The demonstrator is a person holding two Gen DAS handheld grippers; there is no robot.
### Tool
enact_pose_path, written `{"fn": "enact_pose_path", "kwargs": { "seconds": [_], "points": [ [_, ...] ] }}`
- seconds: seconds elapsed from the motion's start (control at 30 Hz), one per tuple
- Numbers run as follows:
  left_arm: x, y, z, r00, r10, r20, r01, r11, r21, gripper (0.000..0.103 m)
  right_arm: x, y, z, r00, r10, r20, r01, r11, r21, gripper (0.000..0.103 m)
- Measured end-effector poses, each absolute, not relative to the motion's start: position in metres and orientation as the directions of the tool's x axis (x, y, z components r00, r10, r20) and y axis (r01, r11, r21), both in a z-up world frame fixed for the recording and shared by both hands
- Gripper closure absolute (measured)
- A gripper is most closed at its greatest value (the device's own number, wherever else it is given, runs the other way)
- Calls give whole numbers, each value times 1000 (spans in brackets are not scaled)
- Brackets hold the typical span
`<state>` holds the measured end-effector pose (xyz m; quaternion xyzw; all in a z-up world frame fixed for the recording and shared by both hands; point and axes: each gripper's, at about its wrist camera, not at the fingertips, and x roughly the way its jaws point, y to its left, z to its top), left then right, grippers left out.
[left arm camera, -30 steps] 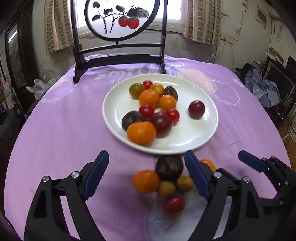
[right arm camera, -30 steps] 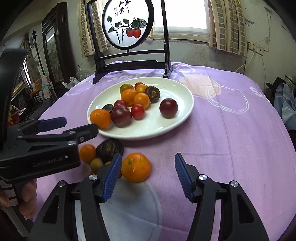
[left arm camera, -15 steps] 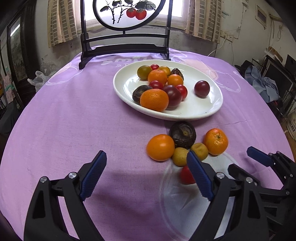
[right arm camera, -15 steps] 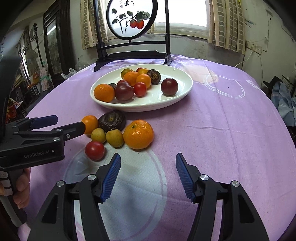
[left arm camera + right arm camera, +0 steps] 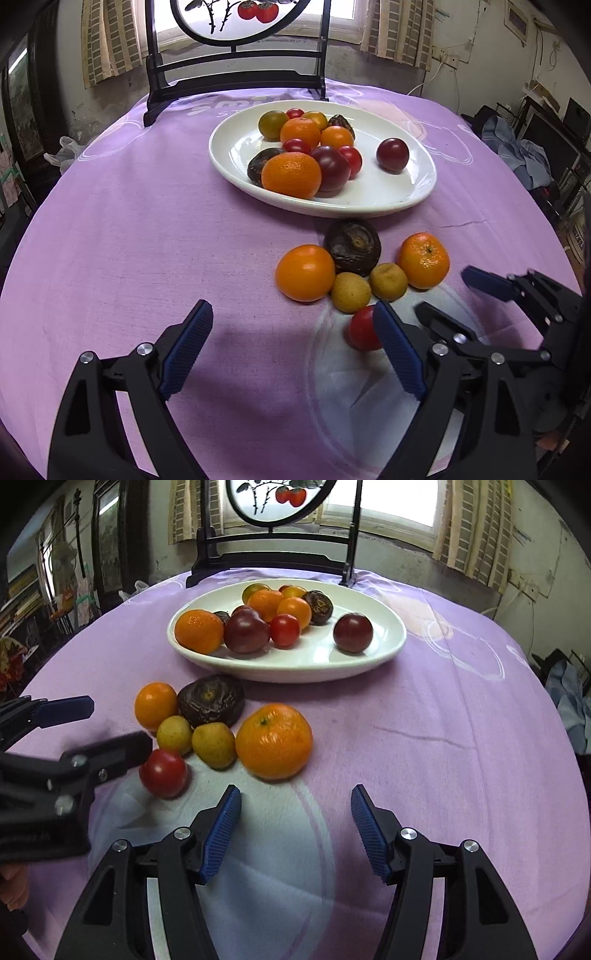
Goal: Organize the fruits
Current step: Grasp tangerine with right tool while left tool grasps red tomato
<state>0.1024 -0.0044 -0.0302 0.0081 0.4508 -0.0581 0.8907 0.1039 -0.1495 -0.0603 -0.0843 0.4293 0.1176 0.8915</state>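
Both jaws wide, loose fruits (image 5: 218,723) btwn plate (image 5: 384,646) & grippers.

A purple tablecloth (image 5: 147,240) covered the round table. Behind it stood a black-framed round persimmon screen (image 5: 280,502), backed by a bright window (image 5: 388,506) with checked curtains (image 5: 476,531). Right of the table lay blue clothes (image 5: 517,147).

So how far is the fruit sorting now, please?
About two thirds done, it seems. The white plate already holds roughly ten fruits. Nothing is in hand: the left gripper and right gripper are both open and empty. Six fruits are left on the purple cloth, among them the tangerine and red tomato.
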Motion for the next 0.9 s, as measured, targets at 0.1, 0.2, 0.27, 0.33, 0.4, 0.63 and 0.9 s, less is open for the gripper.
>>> {"fn": "enact_pose_path", "kwargs": {
  "seconds": [0.1,0.2,0.27,0.33,0.4,0.63,0.9],
  "points": [
    [101,-4,-29,584,-110,-804,119,992,-50,17,114,-140,-60,609,132,-782,-312,947,-83,41],
    [101,-1,-27,592,-108,-798,103,993,-59,16,124,-136,-59,608,148,-780,-336,938,-83,47],
    [103,2,-27,588,-116,-800,94,993,-75,15,128,-135,-58,591,194,-783,-364,930,-44,59],
    [103,3,-28,581,-117,-806,95,993,-76,15,126,-135,-57,596,189,-780,-360,931,-50,59],
    [103,1,-28,582,-116,-805,99,993,-71,15,122,-137,-55,593,190,-782,-355,934,-41,59],
    [98,-5,-28,588,-113,-801,115,992,-56,15,95,-167,-43,605,208,-768,-284,958,36,59],
    [85,-29,-33,590,-101,-801,183,983,10,16,76,-184,-48,604,208,-769,-244,967,70,59]
  ]
}}
